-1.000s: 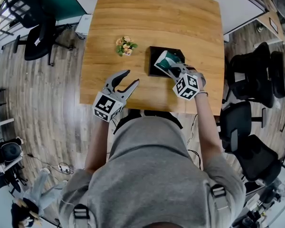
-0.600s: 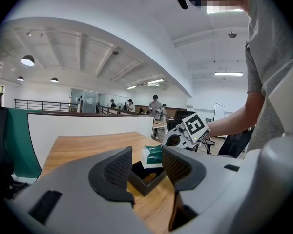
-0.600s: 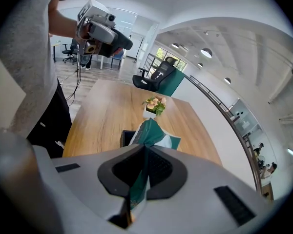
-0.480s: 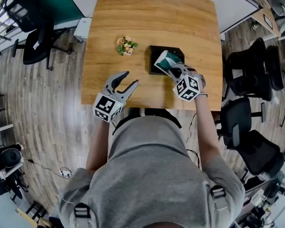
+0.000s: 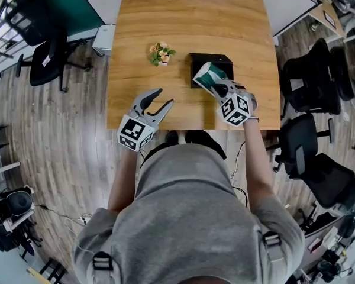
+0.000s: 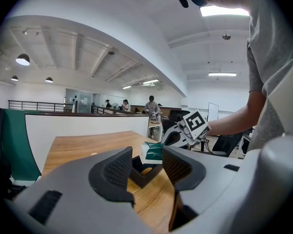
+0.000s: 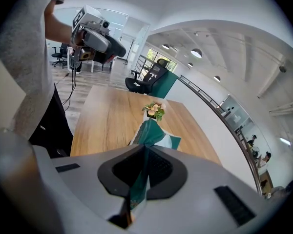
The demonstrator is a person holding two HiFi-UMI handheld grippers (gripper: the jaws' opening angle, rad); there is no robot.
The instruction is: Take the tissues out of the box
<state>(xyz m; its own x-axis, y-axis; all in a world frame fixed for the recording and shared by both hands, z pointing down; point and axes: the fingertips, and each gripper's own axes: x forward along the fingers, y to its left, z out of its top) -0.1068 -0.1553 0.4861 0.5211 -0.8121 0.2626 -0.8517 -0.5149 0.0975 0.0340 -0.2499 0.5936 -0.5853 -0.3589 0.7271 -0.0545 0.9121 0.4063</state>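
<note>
A green and white tissue pack (image 5: 205,76) hangs tilted over the open black box (image 5: 215,60) on the wooden table (image 5: 189,16). My right gripper (image 5: 218,86) is shut on the pack's near edge. In the right gripper view the pack (image 7: 154,134) runs out from between the closed jaws of that gripper (image 7: 144,167). My left gripper (image 5: 160,98) stands open and empty over the table's front edge, left of the box. From the left gripper view, the pack (image 6: 153,152) and the box (image 6: 142,175) show between its fingers (image 6: 118,168).
A small pot of flowers (image 5: 161,54) stands left of the box, also in the right gripper view as flowers (image 7: 155,110). Black office chairs (image 5: 310,87) crowd the table's right side, and another chair (image 5: 44,52) is at the left. The person's body fills the near side.
The head view has shifted slightly. Both grippers and the tissue pack stay almost where they were.
</note>
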